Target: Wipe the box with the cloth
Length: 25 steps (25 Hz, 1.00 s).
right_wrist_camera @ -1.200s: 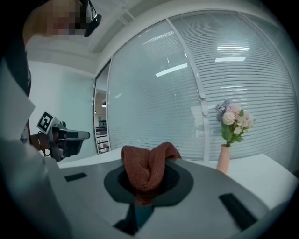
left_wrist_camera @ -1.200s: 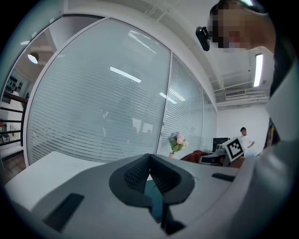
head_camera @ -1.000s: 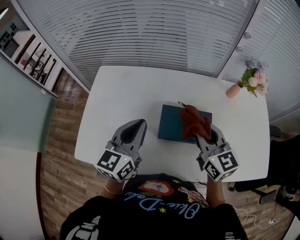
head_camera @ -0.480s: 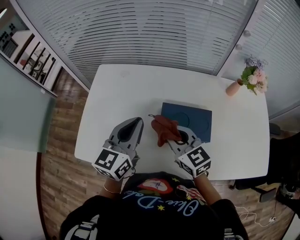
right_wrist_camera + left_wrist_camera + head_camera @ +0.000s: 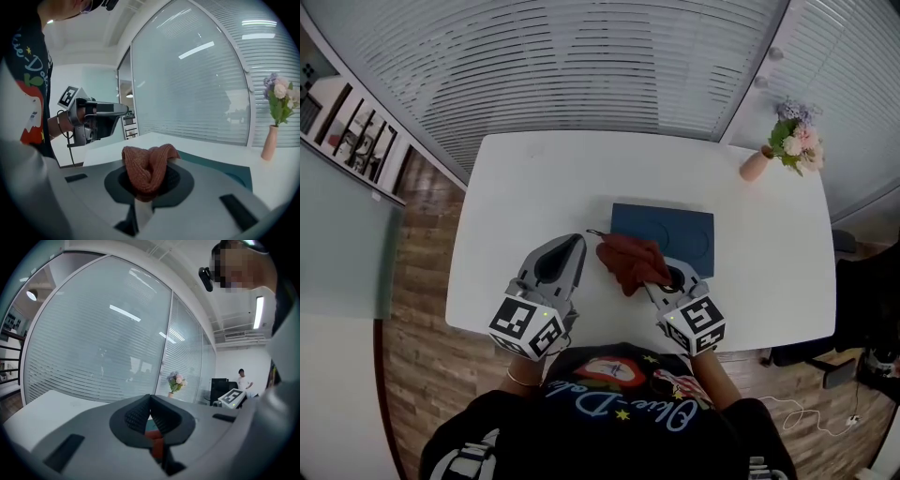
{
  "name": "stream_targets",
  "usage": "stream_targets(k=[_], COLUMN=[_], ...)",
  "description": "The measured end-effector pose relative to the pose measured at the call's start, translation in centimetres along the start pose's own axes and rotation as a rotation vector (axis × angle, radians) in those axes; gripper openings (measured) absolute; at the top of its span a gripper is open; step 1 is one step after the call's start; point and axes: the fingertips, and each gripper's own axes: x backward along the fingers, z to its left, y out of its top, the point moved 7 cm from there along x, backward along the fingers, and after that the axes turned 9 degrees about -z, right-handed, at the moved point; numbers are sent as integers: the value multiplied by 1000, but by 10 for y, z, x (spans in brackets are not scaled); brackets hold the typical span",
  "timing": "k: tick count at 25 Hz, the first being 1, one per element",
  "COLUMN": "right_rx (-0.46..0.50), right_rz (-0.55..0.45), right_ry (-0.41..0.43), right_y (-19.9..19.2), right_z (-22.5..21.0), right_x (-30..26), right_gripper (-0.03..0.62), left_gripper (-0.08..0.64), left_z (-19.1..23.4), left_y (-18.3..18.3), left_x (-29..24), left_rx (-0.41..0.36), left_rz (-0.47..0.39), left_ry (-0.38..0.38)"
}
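Observation:
A flat dark teal box [image 5: 667,237] lies in the middle of the white table [image 5: 534,187]. My right gripper [image 5: 664,274] is shut on a rust-red knitted cloth [image 5: 626,262], which hangs over the box's near left corner and the table beside it. In the right gripper view the cloth [image 5: 149,168] bulges out from between the jaws, with the box [image 5: 229,172] just beyond. My left gripper [image 5: 572,247] hovers left of the cloth, jaws shut on nothing. In the left gripper view [image 5: 150,400], a bit of cloth [image 5: 157,447] shows below the closed tips.
A pink vase of flowers [image 5: 787,150] stands at the table's far right corner, also seen as the vase [image 5: 269,142]. Glass walls with blinds [image 5: 581,66] run behind the table. Wooden floor [image 5: 412,281] lies to the left. A person stands far off [image 5: 242,379].
My right gripper has dragged the cloth leftward across the box top, from its middle to its near left corner. The left gripper has hardly moved.

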Motion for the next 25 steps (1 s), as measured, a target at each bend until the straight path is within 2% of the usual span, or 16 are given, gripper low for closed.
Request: stream_targets(k=[16, 25], right_rx=[-41, -71], right_rz=[20, 30], right_ry=[-206, -367], right_y=[-16, -26], right_z=[-38, -66], right_x=[48, 94], right_gripper=[29, 29], left_gripper=[3, 3], left_z=[-15, -27], left_y=[-14, -17], left_x=[-33, -49], left_rx=[20, 25], left_rz=[42, 51], left_ry=[-107, -159])
